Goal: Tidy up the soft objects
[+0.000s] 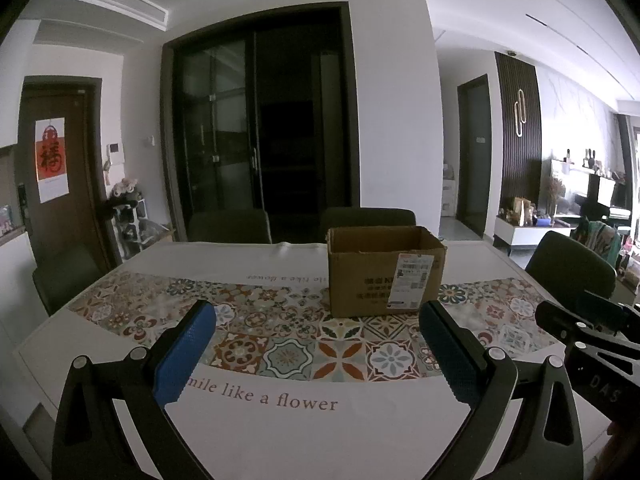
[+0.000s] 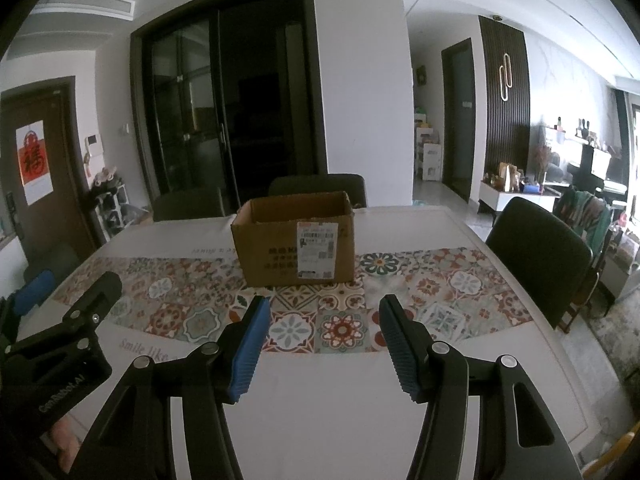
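Note:
An open brown cardboard box [image 1: 384, 270] with a white shipping label stands on the patterned table cover, its inside hidden from both views; the box [image 2: 294, 238] sits straight ahead in the right wrist view. My left gripper [image 1: 316, 314] hovers over the near table, open wide, nothing between its blue pads. My right gripper [image 2: 324, 306] is open too, blue pads apart and empty, a short way in front of the box. Each gripper shows at the edge of the other's view: right gripper [image 1: 592, 320], left gripper [image 2: 72, 292]. No soft objects are visible.
The table [image 1: 280, 432] has a white cover with a tiled floral band and printed text. Dark chairs [image 2: 540, 248] stand around it, two behind the box. Dark glass doors, a wooden door and a cluttered sideboard lie beyond.

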A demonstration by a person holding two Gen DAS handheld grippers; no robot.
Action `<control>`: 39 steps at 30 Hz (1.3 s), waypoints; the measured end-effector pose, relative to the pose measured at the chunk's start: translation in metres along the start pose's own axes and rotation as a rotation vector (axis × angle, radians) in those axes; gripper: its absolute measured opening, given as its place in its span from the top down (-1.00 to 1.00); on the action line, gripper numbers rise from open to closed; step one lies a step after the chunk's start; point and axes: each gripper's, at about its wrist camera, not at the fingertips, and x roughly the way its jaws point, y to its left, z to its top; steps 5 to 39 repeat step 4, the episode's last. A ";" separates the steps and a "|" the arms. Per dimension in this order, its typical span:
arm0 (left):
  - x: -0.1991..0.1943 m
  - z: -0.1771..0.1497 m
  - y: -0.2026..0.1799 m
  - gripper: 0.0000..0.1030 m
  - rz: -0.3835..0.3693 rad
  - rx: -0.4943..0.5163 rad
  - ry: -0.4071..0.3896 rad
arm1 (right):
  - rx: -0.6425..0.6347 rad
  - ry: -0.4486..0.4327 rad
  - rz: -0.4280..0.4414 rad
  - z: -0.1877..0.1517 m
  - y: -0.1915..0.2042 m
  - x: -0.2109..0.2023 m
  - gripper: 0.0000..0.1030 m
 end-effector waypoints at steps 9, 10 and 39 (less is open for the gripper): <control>0.001 0.000 0.001 -1.00 -0.001 -0.002 0.005 | 0.001 0.004 0.002 -0.004 0.001 0.002 -0.13; 0.001 0.000 0.001 -1.00 -0.001 -0.002 0.005 | 0.001 0.004 0.002 -0.004 0.001 0.002 -0.13; 0.001 0.000 0.001 -1.00 -0.001 -0.002 0.005 | 0.001 0.004 0.002 -0.004 0.001 0.002 -0.13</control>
